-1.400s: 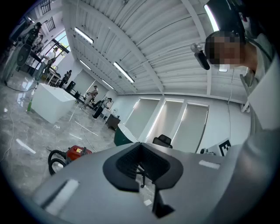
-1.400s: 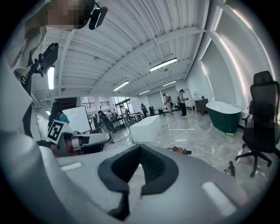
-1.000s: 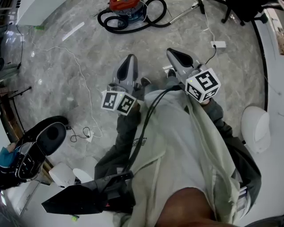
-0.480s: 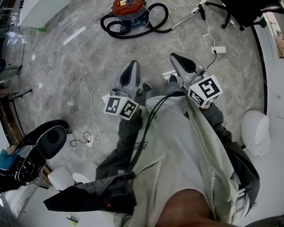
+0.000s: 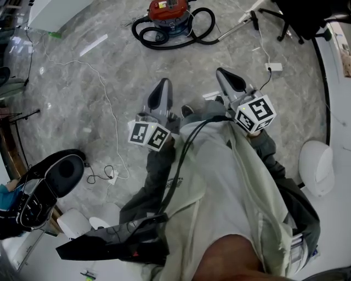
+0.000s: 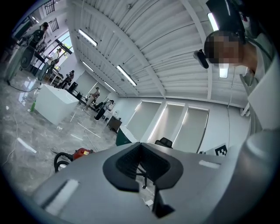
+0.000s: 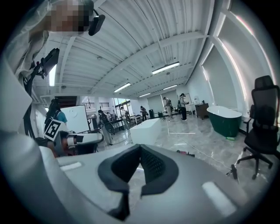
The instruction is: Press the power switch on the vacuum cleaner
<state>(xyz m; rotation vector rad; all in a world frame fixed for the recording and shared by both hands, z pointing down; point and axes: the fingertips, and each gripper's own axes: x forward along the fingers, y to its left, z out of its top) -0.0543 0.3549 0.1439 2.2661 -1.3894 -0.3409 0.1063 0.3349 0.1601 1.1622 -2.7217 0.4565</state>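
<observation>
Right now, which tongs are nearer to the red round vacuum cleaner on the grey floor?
Left. The left tongs point almost straight at the red round vacuum cleaner, well short of it; the right tongs sit further off to its right.

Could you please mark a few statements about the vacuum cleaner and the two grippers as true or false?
1. The red-topped canister vacuum cleaner stands on the grey marble floor. True.
2. The left gripper touches the cleaner. False: it is held well short of it.
3. The left gripper and the right gripper both have their fingers together, holding nothing. True.
4. The cleaner's black hose lies stretched out straight. False: it is coiled beside the cleaner.
</observation>
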